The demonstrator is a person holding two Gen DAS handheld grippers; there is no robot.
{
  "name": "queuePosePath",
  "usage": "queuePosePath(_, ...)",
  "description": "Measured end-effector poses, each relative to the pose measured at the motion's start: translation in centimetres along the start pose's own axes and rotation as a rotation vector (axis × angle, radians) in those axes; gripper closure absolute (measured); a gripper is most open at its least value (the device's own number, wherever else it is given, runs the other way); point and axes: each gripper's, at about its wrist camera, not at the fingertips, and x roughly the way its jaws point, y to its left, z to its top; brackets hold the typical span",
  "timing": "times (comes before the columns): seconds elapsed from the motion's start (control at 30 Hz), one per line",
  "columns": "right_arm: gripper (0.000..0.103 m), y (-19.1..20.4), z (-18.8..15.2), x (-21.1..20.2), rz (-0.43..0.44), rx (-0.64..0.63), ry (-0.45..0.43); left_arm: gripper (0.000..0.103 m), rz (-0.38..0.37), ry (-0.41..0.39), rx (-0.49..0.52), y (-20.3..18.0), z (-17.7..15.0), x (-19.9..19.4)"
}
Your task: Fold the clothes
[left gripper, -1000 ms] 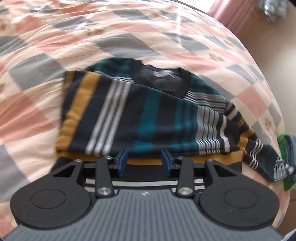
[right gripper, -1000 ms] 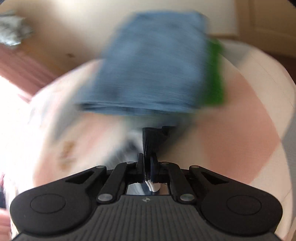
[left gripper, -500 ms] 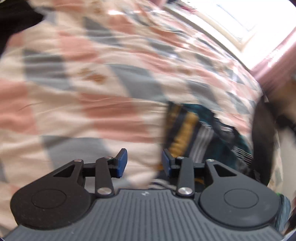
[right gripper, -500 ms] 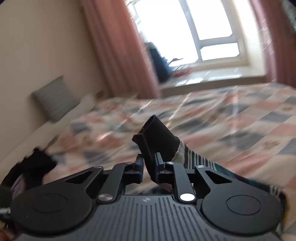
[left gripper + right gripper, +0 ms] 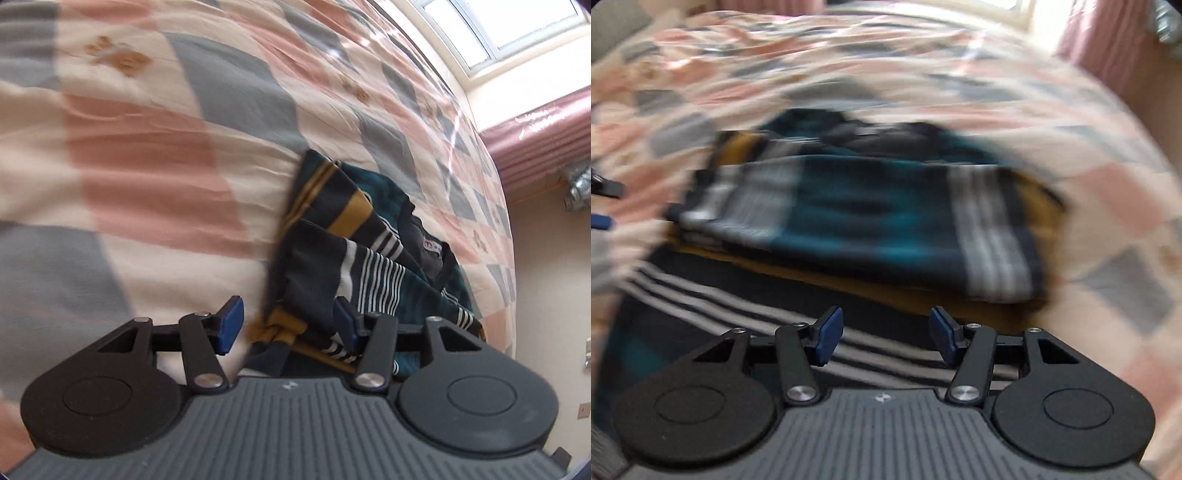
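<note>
My left camera sits just behind my left tool (image 5: 286, 328) and looks steeply down along its fingers at the bed (image 5: 147, 155), close over the left end of the striped sweater (image 5: 354, 258); the window (image 5: 498, 33) and pink curtain (image 5: 535, 147) show beyond the bed's far edge at upper right. My right camera sits behind my right tool (image 5: 886, 338), also tilted down and close, facing the sweater (image 5: 871, 214) broadside, though the view is blurred. Both views share the sweater, the checked bedcover (image 5: 1108, 206) around it and the curtain (image 5: 1108, 44) at the far edge.
</note>
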Motion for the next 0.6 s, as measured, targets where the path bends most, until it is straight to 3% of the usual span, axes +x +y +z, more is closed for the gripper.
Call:
queuePosePath(0.07,0.049,-2.8,-0.9,1.0,-0.107,-0.039,-0.004,0.055,0.014,0.015,0.014,-0.7,0.1,1.7)
queuePosePath(0.17,0.05,-5.3,-1.8,2.4,-0.168,-0.089,-0.015,0.06,0.055,0.017,0.058,-1.8,-0.2,3.1)
queuePosePath(0.33,0.061,-5.8,-2.4,4.1,-0.125,-0.138,-0.098,0.064,0.118,0.03,0.126,-3.2,-1.1,4.4)
queuePosePath(0.43,0.06,-5.6,-1.8,5.6,-0.134,-0.149,-0.158,0.064,0.162,0.023,0.155,-3.7,-1.3,5.0)
queuePosePath(0.5,0.091,-6.1,-1.2,5.7,-0.124,-0.15,-0.199,0.064,0.18,0.025,0.151,-3.8,-1.2,5.2)
queuePosePath(0.57,0.094,-6.2,-1.3,3.8,-0.167,-0.199,-0.316,0.061,0.19,0.024,0.161,-3.9,-1.3,5.4)
queuePosePath(0.6,0.094,-6.0,-2.0,4.0,-0.187,-0.264,-0.291,0.061,0.196,0.024,0.17,-4.0,-1.4,5.4)
